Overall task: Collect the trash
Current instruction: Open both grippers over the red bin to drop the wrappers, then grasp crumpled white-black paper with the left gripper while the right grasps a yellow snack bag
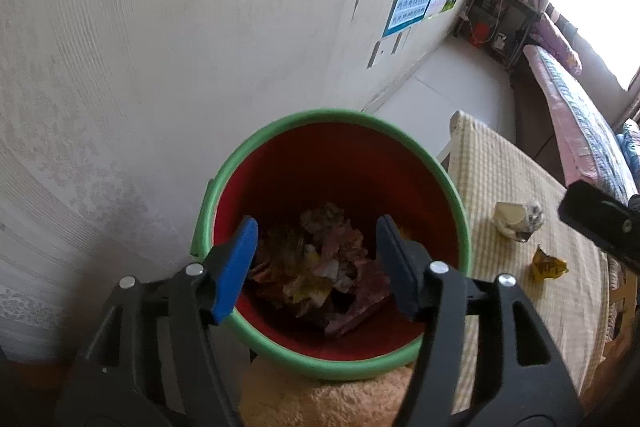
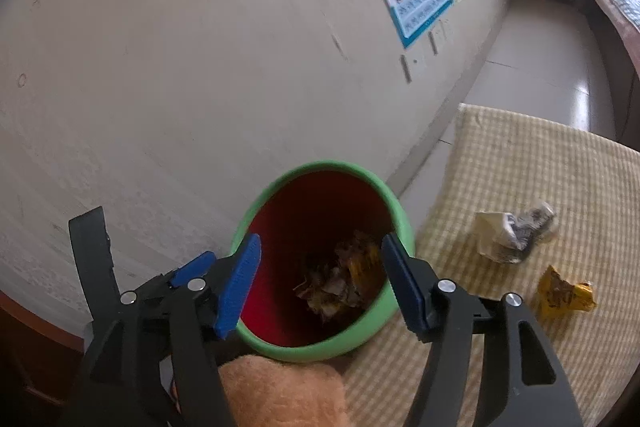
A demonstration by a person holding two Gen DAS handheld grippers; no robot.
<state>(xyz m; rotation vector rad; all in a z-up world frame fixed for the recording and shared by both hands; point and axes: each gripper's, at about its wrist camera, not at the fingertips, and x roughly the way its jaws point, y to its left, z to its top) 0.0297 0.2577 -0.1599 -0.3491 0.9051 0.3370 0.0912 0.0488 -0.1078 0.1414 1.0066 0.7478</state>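
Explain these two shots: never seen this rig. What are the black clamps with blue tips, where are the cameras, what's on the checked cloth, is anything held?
No robot here: a person holds a two-finger gripper in each hand, each with a fisheye camera looking along its fingers. One shot is from the left gripper, the other from the right gripper. The blue tips are the finger pads. Both point down into a red bin with a green rim, which has crumpled wrappers at the bottom. Both sets of jaws stand apart with nothing between them, so nothing is held. On the checked cloth lie a crumpled white and grey wrapper and a yellow wrapper, not yet collected.
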